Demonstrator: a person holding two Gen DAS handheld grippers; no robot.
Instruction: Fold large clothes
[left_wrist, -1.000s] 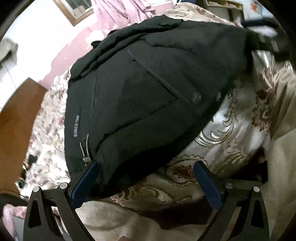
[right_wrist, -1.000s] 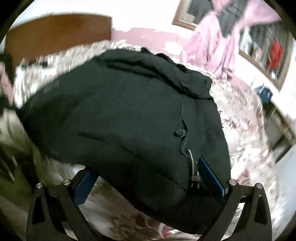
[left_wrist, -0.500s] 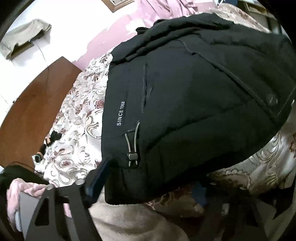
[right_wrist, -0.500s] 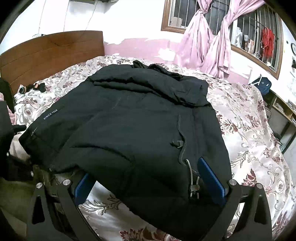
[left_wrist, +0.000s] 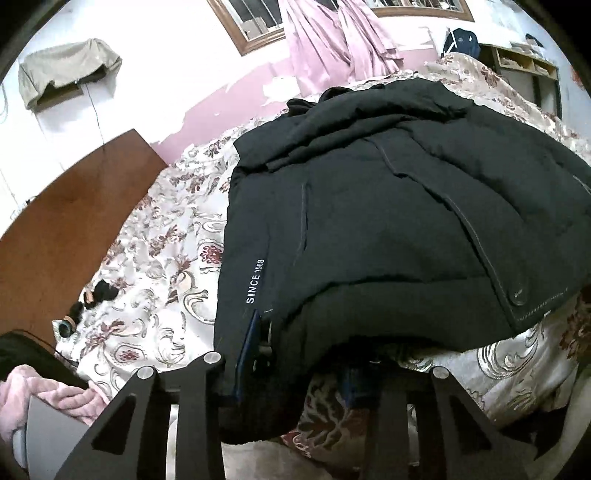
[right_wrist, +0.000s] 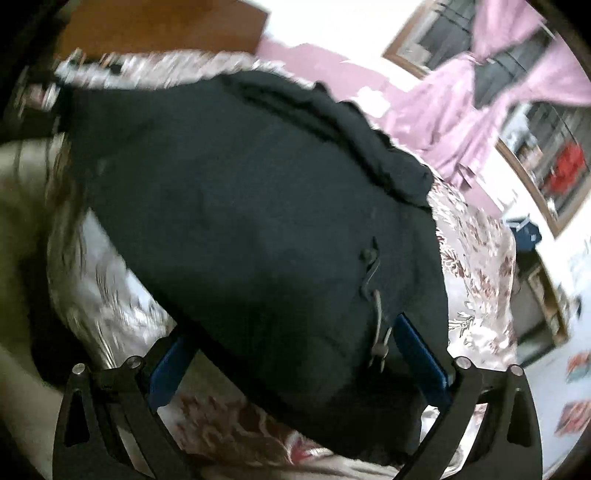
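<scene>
Pink curtains (left_wrist: 332, 48) hang at a barred window on the far wall, and below them a bed covered with a floral bedspread (left_wrist: 159, 266) fills the room, a brown wooden headboard (left_wrist: 70, 221) standing at its left end. On the bedspread lies the black jacket (left_wrist: 388, 221), spread wide, its hood bunched toward the curtains and its hem turned toward us; white lettering "SINCE 1988" runs along the left side near the hem. Our left gripper (left_wrist: 299, 362) is closing on the jacket's near left corner: one blue pad lies against the top of the fabric while the other is hidden under the hem fold, so we have cloth between the jaws, but we cannot tell whether they pinch it. Our right gripper (right_wrist: 295, 354) is also closing, its blue pads still wide apart, with the jacket's right hem and a drawcord toggle (right_wrist: 378, 350) lying between them; this view is blurred. A blue bag (left_wrist: 460, 38) sits by the far shelf.
</scene>
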